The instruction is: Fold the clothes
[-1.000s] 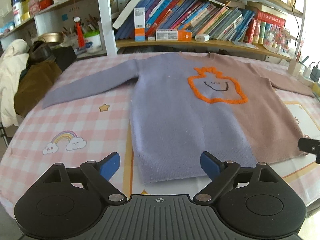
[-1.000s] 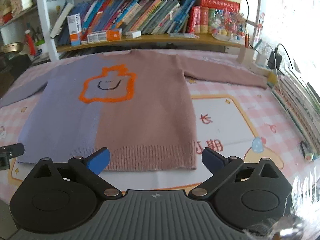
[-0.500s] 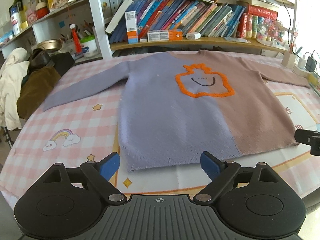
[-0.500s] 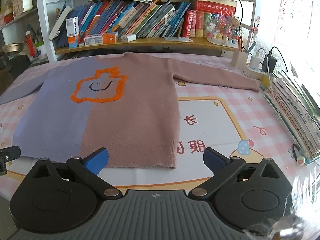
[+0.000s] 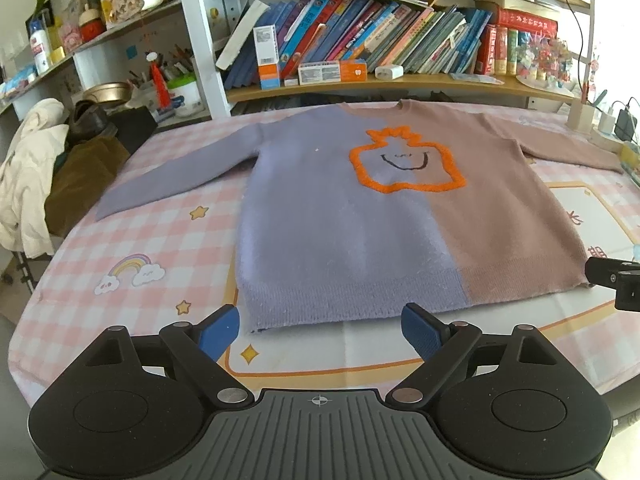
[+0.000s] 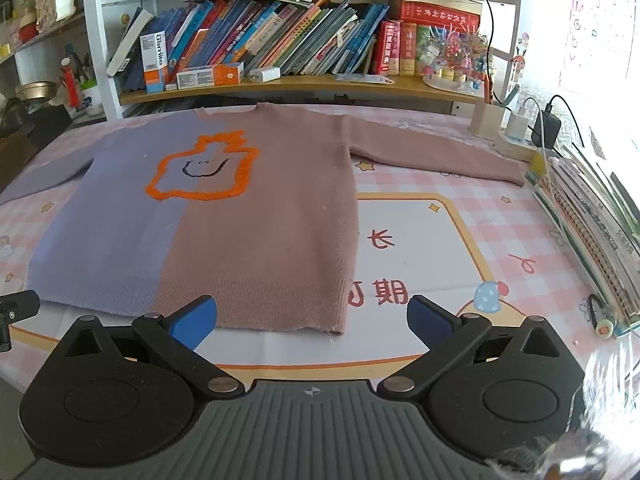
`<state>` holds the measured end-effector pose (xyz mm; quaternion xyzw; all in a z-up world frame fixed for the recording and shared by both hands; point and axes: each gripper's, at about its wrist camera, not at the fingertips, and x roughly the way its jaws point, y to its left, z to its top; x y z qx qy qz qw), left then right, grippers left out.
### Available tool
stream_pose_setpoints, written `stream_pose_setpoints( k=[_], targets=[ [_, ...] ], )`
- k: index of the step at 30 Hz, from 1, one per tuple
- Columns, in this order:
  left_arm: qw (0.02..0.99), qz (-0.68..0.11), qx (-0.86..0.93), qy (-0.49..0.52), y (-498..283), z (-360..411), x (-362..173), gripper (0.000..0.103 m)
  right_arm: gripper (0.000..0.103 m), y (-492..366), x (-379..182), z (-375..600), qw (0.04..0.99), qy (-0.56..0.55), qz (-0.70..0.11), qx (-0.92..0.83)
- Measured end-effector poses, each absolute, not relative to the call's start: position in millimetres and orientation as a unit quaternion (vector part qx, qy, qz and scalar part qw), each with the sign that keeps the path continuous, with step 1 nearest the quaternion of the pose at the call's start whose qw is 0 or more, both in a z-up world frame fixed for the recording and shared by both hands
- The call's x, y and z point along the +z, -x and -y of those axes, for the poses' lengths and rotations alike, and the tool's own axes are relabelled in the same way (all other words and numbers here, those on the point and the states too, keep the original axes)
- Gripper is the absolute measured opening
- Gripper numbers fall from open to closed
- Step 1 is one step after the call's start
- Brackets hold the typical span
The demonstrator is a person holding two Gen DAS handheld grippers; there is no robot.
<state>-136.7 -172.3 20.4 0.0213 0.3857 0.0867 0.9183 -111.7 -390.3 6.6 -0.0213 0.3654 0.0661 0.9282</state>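
Both tools spread wide, left tool [image 5: 320, 326], right tool [image 6: 312, 320], sweater [image 5: 352, 220] hem just ahead

Left gripper [image 5: 320, 330] and right gripper [image 6: 312, 322] both angle downward (roughly side by side), jaws spread wide, nothing between them.

A lived-in home study: crammed bookshelves [image 5: 360, 40] at twelve o'clock, a pink checked children's cloth [image 5: 160, 240] covering the desk, coats [image 5: 32, 176] heaped at nine o'clock.

Both the left gripper [image 5: 320, 328] and right gripper [image 6: 312, 322] are black, with blue-padded fingers [image 5: 218, 330] and silver pivot screws.
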Motion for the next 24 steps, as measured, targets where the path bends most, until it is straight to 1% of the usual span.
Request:
stream_pose_setpoints(
  k=[13,24],
  targets=[
    [0.918,-0.390,0.065,-0.020,124.8,148.8,11.0,0.091,0.103,102.9,2.6,371.0,0.926,0.019,-0.374,0.043],
    [0.920,-0.390,0.025,-0.023,92.8,93.2,11.3,0.091,0.103,91.0,7.8,321.7,0.927,0.008,-0.376,-0.003]
  ],
)
